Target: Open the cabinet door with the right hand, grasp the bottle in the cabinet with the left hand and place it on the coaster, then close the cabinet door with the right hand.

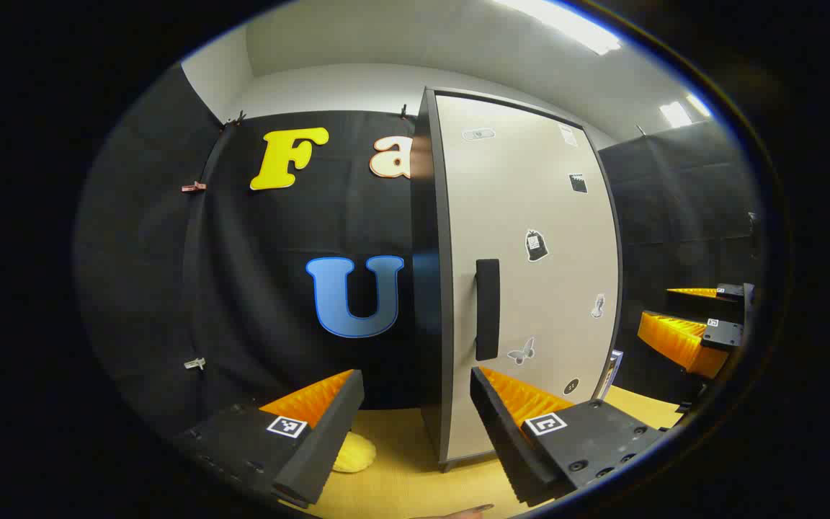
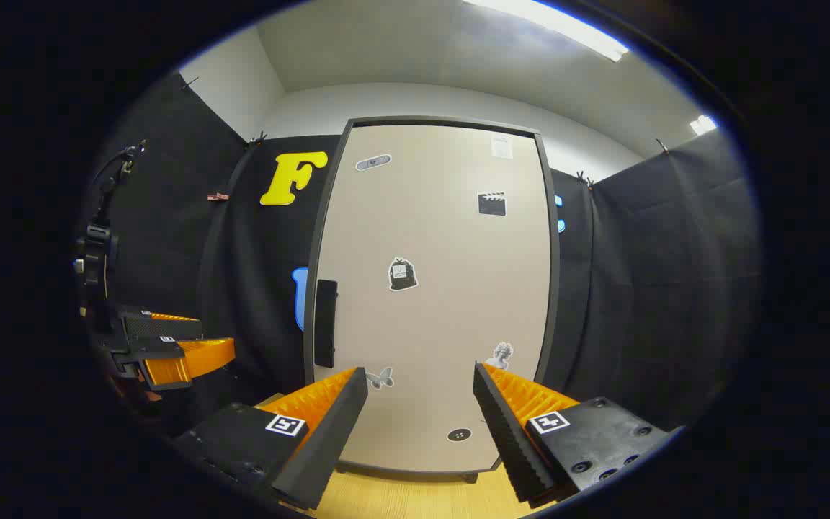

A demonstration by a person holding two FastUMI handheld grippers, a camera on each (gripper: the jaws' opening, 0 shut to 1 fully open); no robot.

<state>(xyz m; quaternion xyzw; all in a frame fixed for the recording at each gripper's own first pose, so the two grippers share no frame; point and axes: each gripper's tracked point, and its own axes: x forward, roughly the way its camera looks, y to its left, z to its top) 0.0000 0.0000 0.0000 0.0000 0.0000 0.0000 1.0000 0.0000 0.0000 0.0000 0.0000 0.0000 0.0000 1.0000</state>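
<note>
Left gripper (image 1: 415, 425): its two fingers are standing wide apart, gripping nothing, hovering over the yellow wooden tabletop (image 1: 400, 476).
Right gripper (image 2: 418, 425): its fingers are likewise spreading apart and holding nothing, pointing straight at the cabinet front.
Right gripper from the left gripper view (image 1: 696, 328): it is showing at 3 o'clock, beside the cabinet's far edge, its fingers apart.
Left gripper from the right gripper view (image 2: 170, 349): it is sitting at 9 o'clock, well apart from the cabinet.
Tall beige cabinet door with dark frame (image 2: 433, 288): it is standing shut, facing the right gripper squarely; in the left gripper view it is lying at 1 o'clock, seen at an angle.
Black vertical bar handle (image 2: 326, 324): it is sitting on the door's left edge, at 11 o'clock from the right gripper's fingers, not touched.
Small stickers (image 2: 402, 274): they are dotting the door face.
Yellow round coaster (image 1: 354, 454): it is lying on the tabletop, half hidden behind the left gripper's left finger, at 7 o'clock.
Bottle: it is hidden; the closed door is covering the cabinet's inside.
</note>
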